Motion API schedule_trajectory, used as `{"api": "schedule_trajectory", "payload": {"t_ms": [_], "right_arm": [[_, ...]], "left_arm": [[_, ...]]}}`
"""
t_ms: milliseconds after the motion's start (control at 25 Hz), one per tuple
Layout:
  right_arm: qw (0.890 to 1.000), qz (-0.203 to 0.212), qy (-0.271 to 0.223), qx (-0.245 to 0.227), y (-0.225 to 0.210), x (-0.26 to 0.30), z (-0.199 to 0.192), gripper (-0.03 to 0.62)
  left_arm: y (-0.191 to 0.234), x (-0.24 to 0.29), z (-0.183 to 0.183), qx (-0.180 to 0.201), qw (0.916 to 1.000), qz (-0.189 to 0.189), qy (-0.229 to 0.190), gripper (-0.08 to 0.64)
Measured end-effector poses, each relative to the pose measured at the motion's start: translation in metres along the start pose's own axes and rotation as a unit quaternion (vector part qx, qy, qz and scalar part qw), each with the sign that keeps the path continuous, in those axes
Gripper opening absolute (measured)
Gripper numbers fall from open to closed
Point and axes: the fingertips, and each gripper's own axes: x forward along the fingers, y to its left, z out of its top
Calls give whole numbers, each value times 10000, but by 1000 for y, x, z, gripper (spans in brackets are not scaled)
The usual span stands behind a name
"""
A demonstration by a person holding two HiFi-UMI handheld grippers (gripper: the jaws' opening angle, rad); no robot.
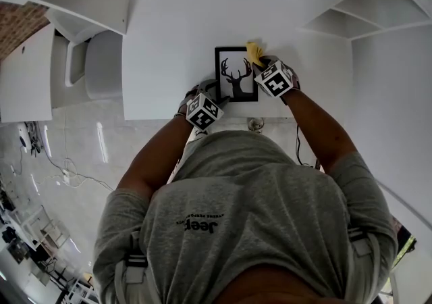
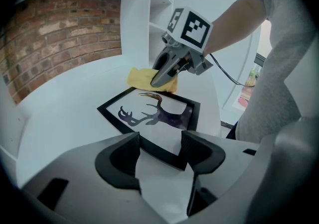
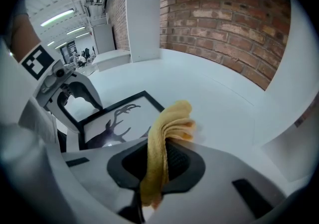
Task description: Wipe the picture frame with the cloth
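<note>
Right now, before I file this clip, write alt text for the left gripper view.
A black picture frame with a deer silhouette lies flat on a white table, its near corner between the parted jaws of the left gripper. Beyond it, the right gripper holds a yellow cloth at the frame's far edge.

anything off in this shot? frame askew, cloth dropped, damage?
Nothing stands out. The picture frame lies flat and looks intact on the white table. The yellow cloth is pinched in the right claw at the frame's far right corner, and the left claw stands open astride its near corner.
</note>
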Motion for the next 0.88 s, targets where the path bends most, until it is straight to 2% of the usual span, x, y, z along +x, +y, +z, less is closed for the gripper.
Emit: {"api": "schedule_trajectory", "payload": {"t_ms": [520, 880], "right_arm": [[9979, 639, 84, 29, 96, -40, -60, 52], [9962, 842, 94, 185, 110, -44, -71, 52]], "left_arm": [[0, -1, 1, -2, 10000, -11, 45, 272], [1, -1, 0, -24, 10000, -53, 37, 272]]}}
